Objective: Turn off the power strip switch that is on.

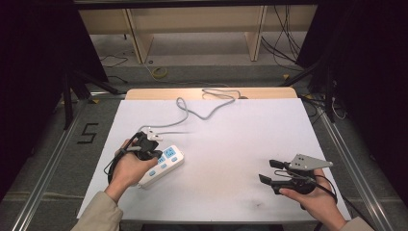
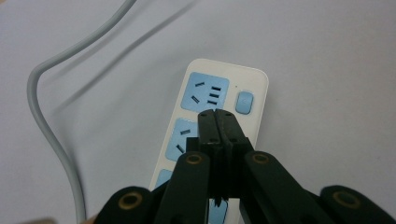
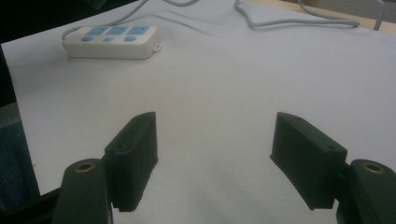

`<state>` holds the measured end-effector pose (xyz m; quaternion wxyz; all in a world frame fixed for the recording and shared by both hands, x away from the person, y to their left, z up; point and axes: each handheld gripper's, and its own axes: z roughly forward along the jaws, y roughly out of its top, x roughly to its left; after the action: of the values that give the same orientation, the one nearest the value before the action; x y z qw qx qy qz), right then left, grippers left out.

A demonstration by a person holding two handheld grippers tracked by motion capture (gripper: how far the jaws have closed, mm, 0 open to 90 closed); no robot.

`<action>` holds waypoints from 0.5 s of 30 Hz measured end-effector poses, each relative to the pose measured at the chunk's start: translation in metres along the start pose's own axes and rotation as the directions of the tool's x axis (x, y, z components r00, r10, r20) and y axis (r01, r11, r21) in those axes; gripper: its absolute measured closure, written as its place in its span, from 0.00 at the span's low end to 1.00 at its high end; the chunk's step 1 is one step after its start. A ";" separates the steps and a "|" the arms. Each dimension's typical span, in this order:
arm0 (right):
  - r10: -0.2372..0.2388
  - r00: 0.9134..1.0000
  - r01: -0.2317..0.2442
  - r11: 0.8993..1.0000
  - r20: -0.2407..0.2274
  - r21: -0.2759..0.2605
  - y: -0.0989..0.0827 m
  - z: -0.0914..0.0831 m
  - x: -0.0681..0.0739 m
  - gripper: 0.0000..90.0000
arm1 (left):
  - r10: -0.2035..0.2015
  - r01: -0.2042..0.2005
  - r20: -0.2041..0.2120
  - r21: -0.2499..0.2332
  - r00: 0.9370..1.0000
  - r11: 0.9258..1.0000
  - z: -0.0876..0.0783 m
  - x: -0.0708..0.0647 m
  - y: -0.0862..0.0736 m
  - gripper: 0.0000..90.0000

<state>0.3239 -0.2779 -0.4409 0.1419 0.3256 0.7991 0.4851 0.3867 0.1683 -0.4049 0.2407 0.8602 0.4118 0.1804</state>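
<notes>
Overhead, the left claw (image 1: pixel 153 144) is hovering with jaws pressed together and holding nothing, over the white power strip (image 1: pixel 162 165), which is lying near the white worktop's (image 1: pixel 231 144) front-left edge. Well right of the strip, the right claw (image 1: pixel 270 171) is gaping wide and empty. No readable lettering is showing on the strip's blue sockets (image 2: pixel 205 94).

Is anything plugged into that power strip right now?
No. In the left gripper view the power strip's blue sockets show bare slots, with the shut left claw above them.
</notes>
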 end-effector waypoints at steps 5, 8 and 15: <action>-0.001 1.000 0.001 1.000 0.000 0.006 0.002 0.004 -0.001 0.35 | 0.002 -0.002 0.004 0.011 1.000 1.000 0.003 -0.002 -0.001 1.00; -0.008 1.000 0.008 1.000 -0.005 0.011 0.002 0.007 -0.001 0.35 | 0.007 -0.007 0.010 0.021 1.000 1.000 0.006 -0.003 -0.001 1.00; -0.015 1.000 0.016 1.000 -0.017 0.027 0.005 0.016 0.000 0.35 | 0.012 -0.013 0.019 0.031 1.000 0.999 0.008 -0.003 -0.001 1.00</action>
<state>0.3346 -0.2656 -0.4446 0.1347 0.3172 0.8092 0.4758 0.3883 0.1641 -0.4128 0.2300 0.8680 0.4069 0.1677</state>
